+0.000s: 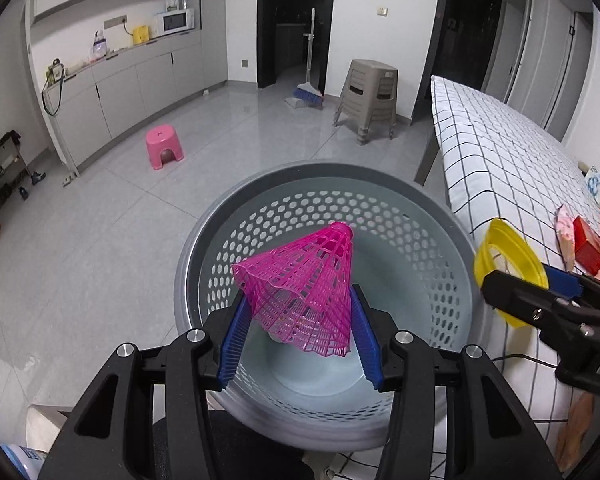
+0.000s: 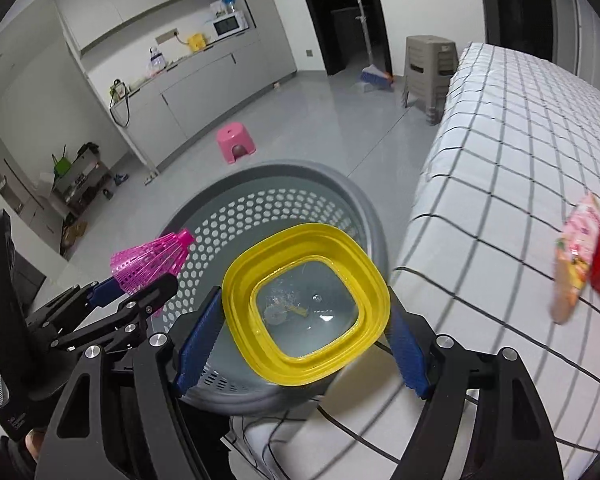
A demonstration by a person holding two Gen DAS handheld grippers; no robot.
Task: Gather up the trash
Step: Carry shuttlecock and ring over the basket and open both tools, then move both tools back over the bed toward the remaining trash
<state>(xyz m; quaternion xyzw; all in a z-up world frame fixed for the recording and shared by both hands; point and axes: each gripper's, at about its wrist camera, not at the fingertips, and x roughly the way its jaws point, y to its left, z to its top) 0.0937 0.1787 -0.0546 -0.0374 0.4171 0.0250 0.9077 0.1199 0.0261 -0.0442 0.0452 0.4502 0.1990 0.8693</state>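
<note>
A grey perforated trash basket stands on the floor beside the bed; it also shows in the right wrist view. My left gripper is shut on a pink plastic shuttlecock and holds it over the basket's opening. The shuttlecock shows at the left of the right wrist view. My right gripper is shut on a yellow plastic lid with a clear centre, held at the basket's right rim by the bed edge. The lid shows at the right of the left wrist view.
A bed with a white checked cover runs along the right, with red and pink packets on it. A pink stool, brown stacked stools and a broom stand on the grey tiled floor. Cabinets line the left wall.
</note>
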